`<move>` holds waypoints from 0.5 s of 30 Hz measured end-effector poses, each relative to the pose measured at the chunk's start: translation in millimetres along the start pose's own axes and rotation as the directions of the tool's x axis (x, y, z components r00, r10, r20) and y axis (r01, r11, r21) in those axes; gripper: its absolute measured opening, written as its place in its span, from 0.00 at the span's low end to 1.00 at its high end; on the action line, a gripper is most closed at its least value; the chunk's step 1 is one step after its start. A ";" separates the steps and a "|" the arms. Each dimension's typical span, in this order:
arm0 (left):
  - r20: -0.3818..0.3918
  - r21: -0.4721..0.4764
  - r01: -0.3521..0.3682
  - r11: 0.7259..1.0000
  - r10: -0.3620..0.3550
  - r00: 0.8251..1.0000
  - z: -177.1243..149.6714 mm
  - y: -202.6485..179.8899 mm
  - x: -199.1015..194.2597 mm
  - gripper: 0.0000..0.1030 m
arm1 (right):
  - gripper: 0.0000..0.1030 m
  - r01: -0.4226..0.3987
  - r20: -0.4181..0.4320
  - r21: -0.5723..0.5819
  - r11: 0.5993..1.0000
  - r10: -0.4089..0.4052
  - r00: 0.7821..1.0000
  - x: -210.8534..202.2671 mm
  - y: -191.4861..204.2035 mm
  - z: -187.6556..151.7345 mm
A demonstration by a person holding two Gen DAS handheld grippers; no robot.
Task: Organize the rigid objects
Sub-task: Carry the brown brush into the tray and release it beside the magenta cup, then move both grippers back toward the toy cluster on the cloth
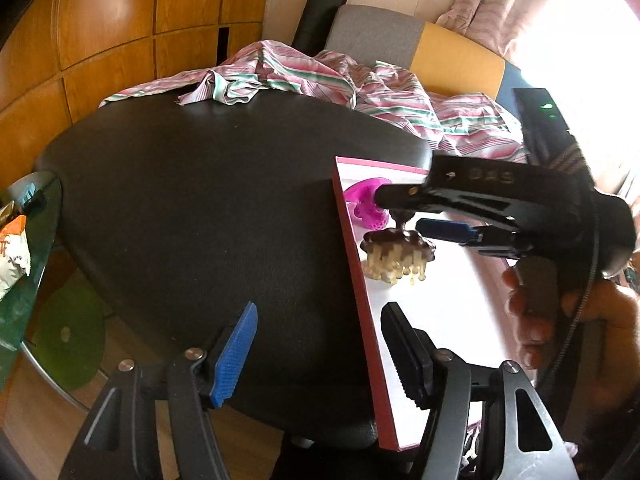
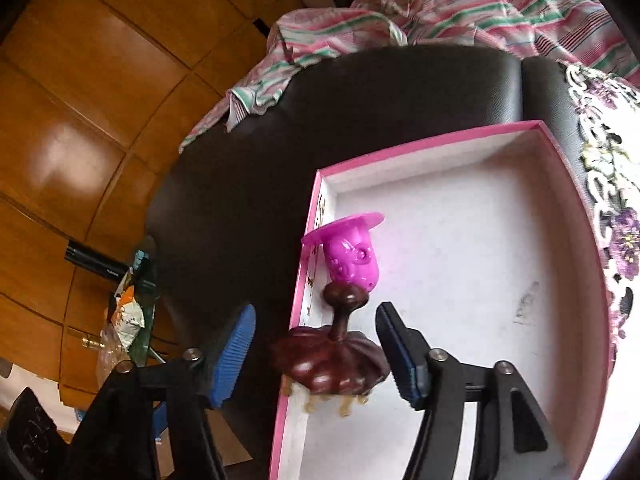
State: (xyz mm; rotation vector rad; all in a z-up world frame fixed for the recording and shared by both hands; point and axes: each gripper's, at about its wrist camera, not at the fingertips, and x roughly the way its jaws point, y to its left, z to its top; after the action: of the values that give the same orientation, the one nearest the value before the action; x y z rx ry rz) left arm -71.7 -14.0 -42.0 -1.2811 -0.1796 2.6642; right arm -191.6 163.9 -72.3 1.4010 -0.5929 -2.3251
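Right wrist: glossy brown comb (image 2: 332,364), magenta mould (image 2: 348,256), pink-rimmed box (image 2: 440,136)

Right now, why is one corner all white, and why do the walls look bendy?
Left wrist view: sunlight through the curtain blows out the top-right corner. Right wrist view: the fisheye lens curves the wooden wall, and the box looks warped too.

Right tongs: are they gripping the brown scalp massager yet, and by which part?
No. The right tongs stand open around the brown massager, pads clear of its cap. It rests in the pink box. Left tongs are empty.
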 end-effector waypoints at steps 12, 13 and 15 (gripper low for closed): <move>0.010 0.024 0.006 1.000 -0.006 1.000 -0.2 -8.4 -7.3 0.64 | 0.64 0.092 0.188 0.103 0.990 -0.110 0.976 -94.5 -58.3 4.4; 0.010 0.026 0.007 1.000 -0.008 1.000 0.4 -9.7 -6.9 0.64 | 0.64 0.139 0.208 0.136 0.981 -0.165 0.964 -103.7 -70.7 7.6; 0.006 0.029 0.014 0.999 -0.014 1.000 1.9 -12.4 -5.3 0.64 | 0.65 0.259 0.209 0.223 0.940 -0.306 0.929 -115.1 -102.5 16.2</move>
State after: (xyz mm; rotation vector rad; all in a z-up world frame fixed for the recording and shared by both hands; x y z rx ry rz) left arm -68.6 -3.1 -34.5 -1.2584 -0.1496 2.6496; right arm -164.3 311.5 -34.0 1.3732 -0.7444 -2.7624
